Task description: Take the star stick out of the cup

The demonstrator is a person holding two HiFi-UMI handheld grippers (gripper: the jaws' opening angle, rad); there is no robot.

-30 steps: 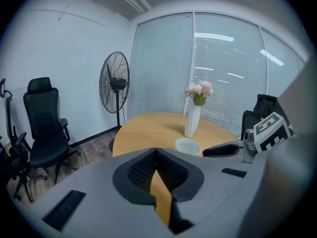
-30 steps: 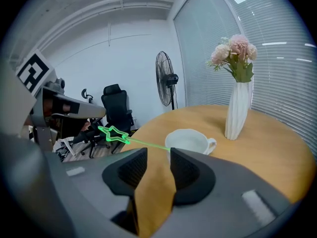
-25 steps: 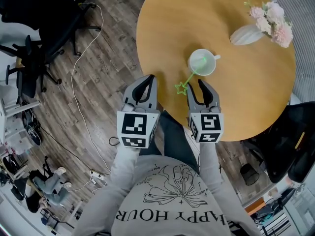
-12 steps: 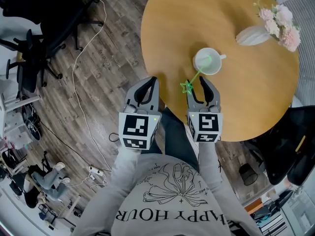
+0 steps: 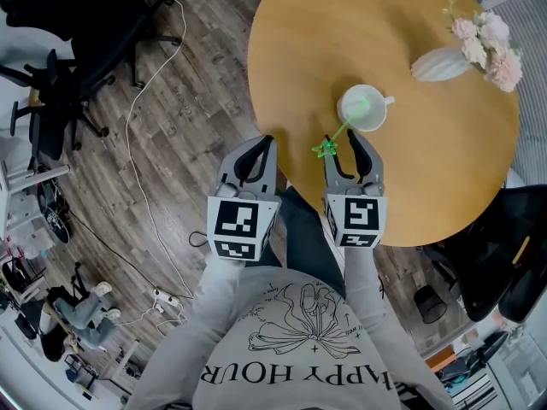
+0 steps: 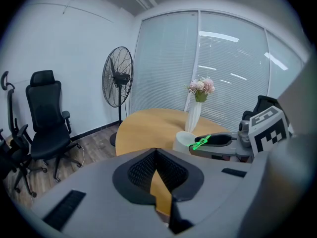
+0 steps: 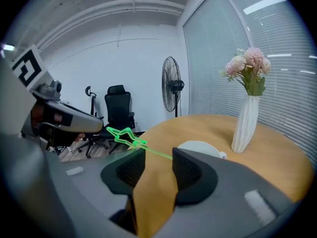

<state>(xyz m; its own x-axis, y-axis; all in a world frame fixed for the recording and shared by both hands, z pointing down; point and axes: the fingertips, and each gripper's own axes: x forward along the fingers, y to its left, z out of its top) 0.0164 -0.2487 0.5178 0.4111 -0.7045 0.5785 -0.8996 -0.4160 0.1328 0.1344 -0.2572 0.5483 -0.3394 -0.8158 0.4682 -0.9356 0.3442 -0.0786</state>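
**A:** Starting nearest the person, how do the grippers stand?

**B:** The left gripper (image 5: 255, 148) hangs by the table (image 5: 385, 24) edge with its jaws pressed together and nothing in them. The right gripper (image 5: 342, 142) has its jaws spread wide. The star stick (image 5: 324, 149) runs its thin stem across the gap near their tips, and the pads don't touch it.

**A:** So nothing is grabbed yet?

**B:** No, I'd call this the approach. The stick's lower end sits in the white cup (image 5: 366, 109), just beyond the right gripper. It leans out toward the person, with the star beside that gripper's left jaw tip.

**A:** And the next move?

**B:** Probably settle the jaws around the stem, close gently, then draw it out along its lean so the cup doesn't tip.

**A:** How does the stick look?

**B:** It's bright green. The star is an open outline and the stem is very thin, so I'd guess it's light and bendy. Farther back, a white vase (image 5: 440, 62) of pink flowers stands apart from the cup.
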